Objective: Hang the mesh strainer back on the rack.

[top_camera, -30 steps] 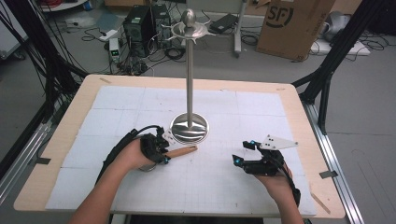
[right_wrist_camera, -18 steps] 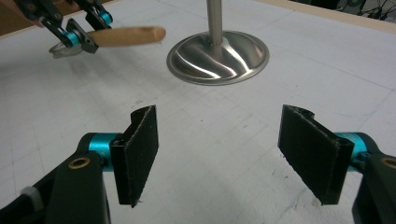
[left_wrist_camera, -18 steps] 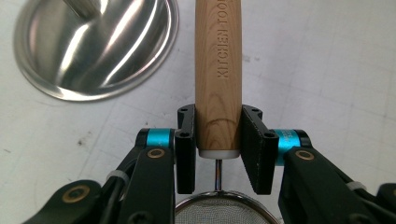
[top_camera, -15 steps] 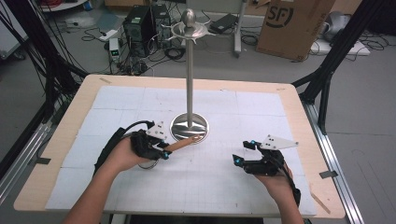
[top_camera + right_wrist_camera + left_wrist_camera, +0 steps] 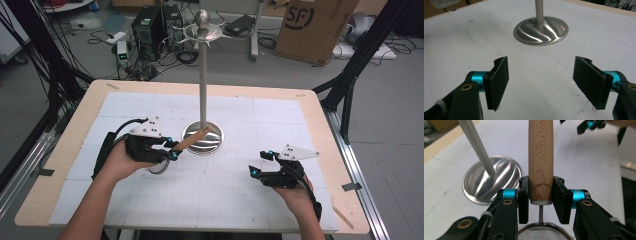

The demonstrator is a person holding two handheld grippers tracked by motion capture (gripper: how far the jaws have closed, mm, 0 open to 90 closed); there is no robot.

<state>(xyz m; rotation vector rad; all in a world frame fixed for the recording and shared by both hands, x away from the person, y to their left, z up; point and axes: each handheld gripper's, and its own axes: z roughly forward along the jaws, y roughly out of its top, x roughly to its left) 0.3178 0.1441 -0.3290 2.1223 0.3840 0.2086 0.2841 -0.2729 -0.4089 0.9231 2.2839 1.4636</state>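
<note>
A small mesh strainer (image 5: 542,233) with a wooden handle (image 5: 541,157) marked "KITCHEN TOOL" is held by my left gripper (image 5: 541,197), which is shut on the handle's lower end. In the high view, the left gripper (image 5: 172,151) is left of centre and the handle (image 5: 192,137) slants up over the round base (image 5: 212,145) of a steel hook stand (image 5: 203,75). The strainer's ring (image 5: 160,167) hangs below the hand. My right gripper (image 5: 257,165) rests low at the right front, open and holding nothing (image 5: 544,80). It points at the stand's base (image 5: 541,31).
The stand's hooked crown (image 5: 202,32) rises high above the white gridded mat (image 5: 250,200). The wooden table edge (image 5: 330,150) runs round the mat. A cardboard box (image 5: 312,25), computer gear and cables are on the floor behind.
My left gripper has lifted the strainer off the mat and carried it right, so the handle tip now reaches over the stand's base. The right gripper has stayed put.
</note>
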